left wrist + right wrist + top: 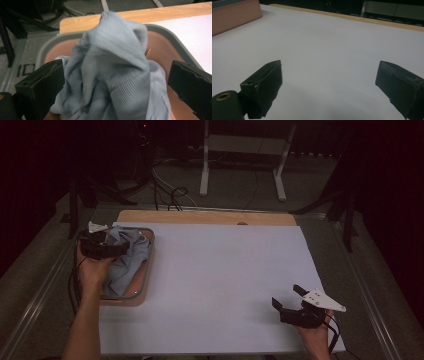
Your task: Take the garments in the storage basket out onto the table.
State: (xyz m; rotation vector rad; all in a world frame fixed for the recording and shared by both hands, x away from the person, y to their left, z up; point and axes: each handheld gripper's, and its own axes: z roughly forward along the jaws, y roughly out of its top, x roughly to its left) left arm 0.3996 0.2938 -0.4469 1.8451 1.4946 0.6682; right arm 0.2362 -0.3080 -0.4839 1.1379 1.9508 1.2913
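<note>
Step in hand: the left gripper point(102, 244) reaches into the tray point(148, 270), its fingers point(41, 86) spread wide on either side of the grey cloth point(115, 75), not yet clamped.
Cloth: bunched in the tray, rising between the left fingers.
Right gripper point(292, 304): fingers point(263, 83) apart and empty above the white tabletop point(225, 280), well apart from the cloth.
Next move, likely: close the left fingers on a thick fold and lift it clear of the tray's rim.

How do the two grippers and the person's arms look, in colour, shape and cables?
Both the left gripper and the right gripper are black, each with two blocky, rough-edged jaws. Each carries a pale three-cornered plate on top; the right one shows small dark dots. A dark cable trails from each. A brass-coloured ring sits beside one jaw. The forearms are bare, without sleeves.
</note>
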